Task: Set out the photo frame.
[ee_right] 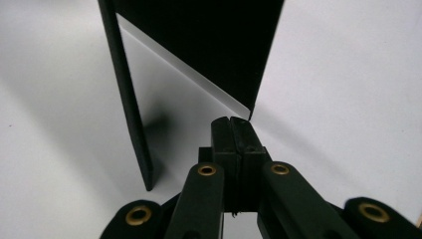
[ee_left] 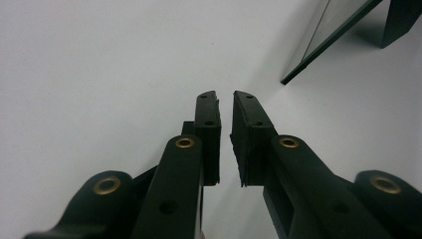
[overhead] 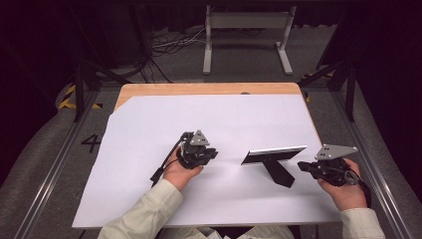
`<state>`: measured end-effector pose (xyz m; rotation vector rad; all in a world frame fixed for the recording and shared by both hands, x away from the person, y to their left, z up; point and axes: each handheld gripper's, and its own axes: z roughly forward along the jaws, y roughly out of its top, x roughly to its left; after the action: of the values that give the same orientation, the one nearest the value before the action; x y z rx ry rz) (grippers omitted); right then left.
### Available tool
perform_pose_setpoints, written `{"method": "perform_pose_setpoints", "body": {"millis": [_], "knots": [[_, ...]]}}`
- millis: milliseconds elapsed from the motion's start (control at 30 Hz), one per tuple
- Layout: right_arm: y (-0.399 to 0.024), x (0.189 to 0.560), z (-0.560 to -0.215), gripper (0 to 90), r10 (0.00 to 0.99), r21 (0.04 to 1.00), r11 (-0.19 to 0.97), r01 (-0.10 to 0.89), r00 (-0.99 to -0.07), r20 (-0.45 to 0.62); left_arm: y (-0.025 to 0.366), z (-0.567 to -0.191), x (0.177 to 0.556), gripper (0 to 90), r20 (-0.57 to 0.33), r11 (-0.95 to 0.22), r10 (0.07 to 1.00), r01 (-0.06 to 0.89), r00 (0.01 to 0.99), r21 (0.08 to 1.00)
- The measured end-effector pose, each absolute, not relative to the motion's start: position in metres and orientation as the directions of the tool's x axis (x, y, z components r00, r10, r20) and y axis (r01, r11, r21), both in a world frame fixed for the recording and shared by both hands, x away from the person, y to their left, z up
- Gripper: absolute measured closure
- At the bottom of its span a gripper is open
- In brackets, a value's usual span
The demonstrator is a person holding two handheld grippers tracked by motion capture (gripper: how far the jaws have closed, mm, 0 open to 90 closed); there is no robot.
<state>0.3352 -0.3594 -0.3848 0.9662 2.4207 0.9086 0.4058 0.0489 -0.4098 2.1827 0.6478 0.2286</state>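
Smooth white sheeting [overhead: 149, 129] covers the pale wooden table [overhead: 199, 88], matte and bare. On it stands a thin flat black-edged rectangular panel [overhead: 272, 154], propped upright by a black wedge-shaped back leg [overhead: 278, 173]. The left gripper [overhead: 211, 152], black with brass rivets, lies just left of the panel, apart from it, its ridged jaws nearly together around nothing. The right gripper [overhead: 301, 165] points at the leg's right side, jaws pressed together, empty, just short of its edge.
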Motion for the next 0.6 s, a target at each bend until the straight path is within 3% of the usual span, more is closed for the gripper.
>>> {"method": "perform_pose_setpoints", "body": {"millis": [267,600], "knots": [[-0.364,0.338,-0.389,89.7,0.724,0.722,0.525,0.450,-0.682,-0.102,0.043,-0.416,0.411,89.8,-0.073,-0.503,0.505,0.362,0.860,0.785],[-0.372,0.338,-0.391,89.7,0.743,0.741,0.497,0.452,-0.662,-0.094,0.016,-0.419,0.414,90.0,-0.067,-0.513,0.464,0.330,0.883,0.792]]}}
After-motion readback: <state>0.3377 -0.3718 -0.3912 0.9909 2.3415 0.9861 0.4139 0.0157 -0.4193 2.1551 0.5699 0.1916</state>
